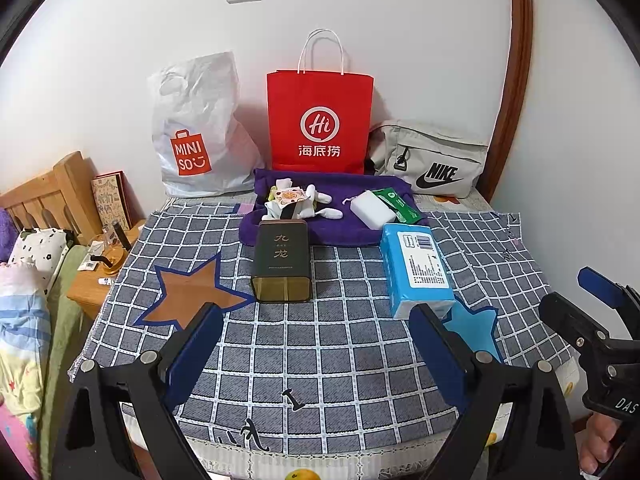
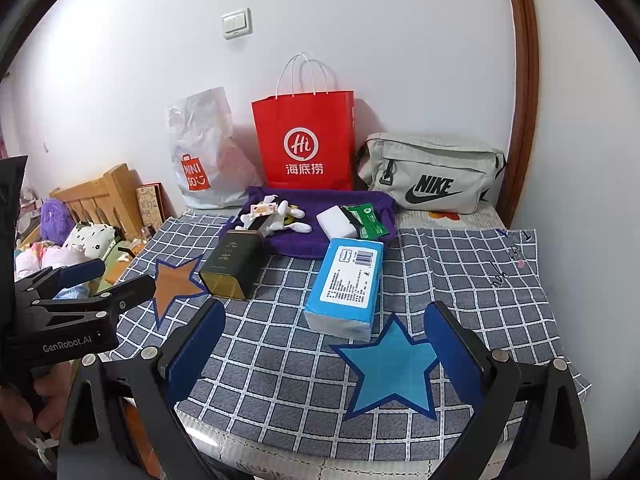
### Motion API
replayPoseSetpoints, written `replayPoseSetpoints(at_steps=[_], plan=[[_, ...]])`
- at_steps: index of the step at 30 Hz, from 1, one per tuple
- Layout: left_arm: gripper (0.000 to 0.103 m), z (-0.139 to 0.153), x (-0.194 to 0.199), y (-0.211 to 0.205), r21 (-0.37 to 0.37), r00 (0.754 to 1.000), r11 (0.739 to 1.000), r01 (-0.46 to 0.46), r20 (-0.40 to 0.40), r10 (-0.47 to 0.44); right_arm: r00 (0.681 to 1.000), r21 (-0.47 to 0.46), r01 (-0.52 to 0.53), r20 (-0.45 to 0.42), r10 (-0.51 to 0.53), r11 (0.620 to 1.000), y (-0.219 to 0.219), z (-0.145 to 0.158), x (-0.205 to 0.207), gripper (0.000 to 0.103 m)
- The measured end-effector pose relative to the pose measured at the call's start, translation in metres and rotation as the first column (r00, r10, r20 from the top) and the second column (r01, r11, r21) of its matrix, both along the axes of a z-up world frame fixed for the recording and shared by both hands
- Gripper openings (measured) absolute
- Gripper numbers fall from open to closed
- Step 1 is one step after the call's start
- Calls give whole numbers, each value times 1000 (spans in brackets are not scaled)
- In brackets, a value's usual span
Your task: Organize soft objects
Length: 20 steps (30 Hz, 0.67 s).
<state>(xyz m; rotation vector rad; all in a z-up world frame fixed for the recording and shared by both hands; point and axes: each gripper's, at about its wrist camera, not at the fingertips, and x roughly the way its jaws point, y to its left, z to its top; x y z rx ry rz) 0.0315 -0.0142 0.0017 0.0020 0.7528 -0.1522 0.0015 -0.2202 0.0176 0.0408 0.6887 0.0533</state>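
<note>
- The left gripper (image 1: 316,344) hangs over the checked cloth (image 1: 320,360) with its jaws wide apart and nothing between them; the right gripper (image 2: 324,344) is held the same way, jaws apart and empty. My guess is both are held back and low so that everything on the table stays in front of them.
- Straight ahead of the left jaws lies a dark tin (image 1: 282,264), hard-sided and boxy, on its side with its clear end towards the gripper.
- The tissue pack (image 2: 346,286) lies just beyond the right jaws, a little to their left: a blue plastic-wrapped block, squashy by its look, label up.
- Further ahead of both grippers, a purple towel (image 1: 352,232) is spread as a fuzzy bed. On it lie white socks (image 1: 320,200) in a loose heap, a white sponge (image 1: 372,210) and a green wipes packet (image 1: 396,204), touching each other.
- Against the wall stand a crinkled plastic bag (image 1: 192,136), a stiff red paper bag (image 1: 320,120) and a grey fabric pouch (image 1: 432,156), likely places for sorting.
- This layout fits either soft things gathered on the towel or waiting to be bagged.
</note>
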Motion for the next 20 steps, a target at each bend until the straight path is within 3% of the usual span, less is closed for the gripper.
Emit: replayPoseSetpoints(at_steps=[20], plan=[[94, -1, 2, 0, -3, 1000, 1000, 14, 5, -14, 1000, 6, 1, -8, -1, 1000, -1, -1, -4, 98]])
